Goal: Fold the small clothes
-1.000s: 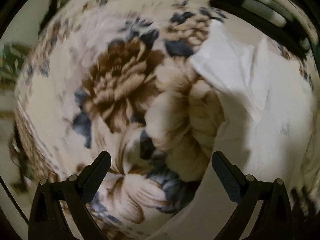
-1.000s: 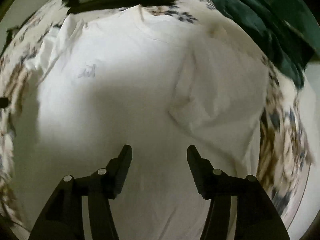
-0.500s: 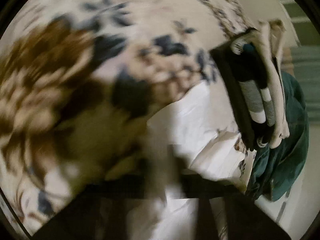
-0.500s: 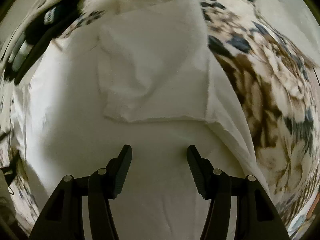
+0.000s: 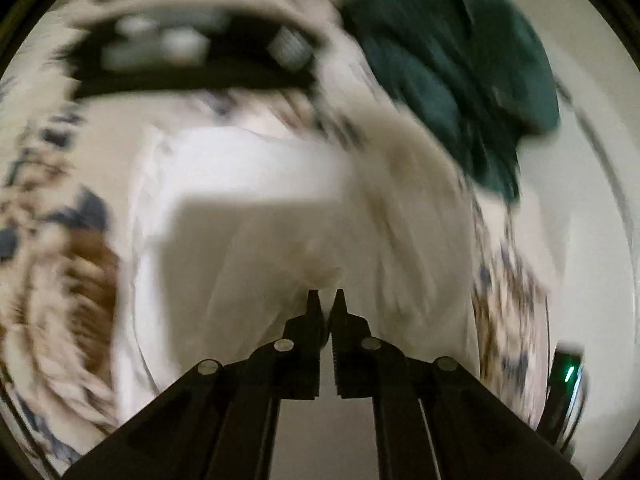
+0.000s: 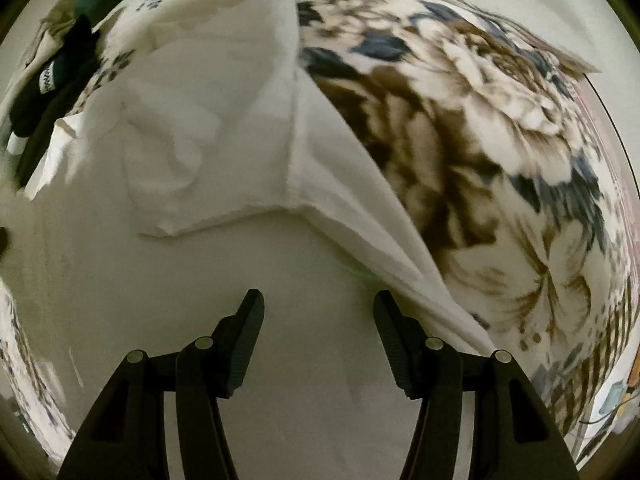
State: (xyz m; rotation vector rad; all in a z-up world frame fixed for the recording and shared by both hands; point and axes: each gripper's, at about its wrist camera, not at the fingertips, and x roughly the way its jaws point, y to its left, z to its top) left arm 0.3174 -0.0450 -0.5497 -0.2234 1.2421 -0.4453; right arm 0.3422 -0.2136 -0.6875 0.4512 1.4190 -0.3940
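Note:
A white T-shirt [image 6: 224, 128] lies spread on a floral blanket [image 6: 480, 128], one sleeve folded in over its body. My right gripper [image 6: 318, 300] is open, low over the shirt's lower body, its right finger next to the shirt's side edge. In the blurred left wrist view, my left gripper [image 5: 328, 298] is shut, its tips pinching a bunch of the white T-shirt [image 5: 280, 216], which rises in folds toward the tips.
A dark green garment [image 5: 460, 60] lies heaped at the far side of the blanket. A stack of folded dark and striped clothes [image 5: 180, 56] sits beside it, also in the right wrist view [image 6: 48, 80]. A device with a green light [image 5: 568, 376] is at the right.
My left gripper swung from over the bare blanket to the shirt and went from wide open to shut on its cloth. My right gripper shifted toward the shirt's right edge, still open.

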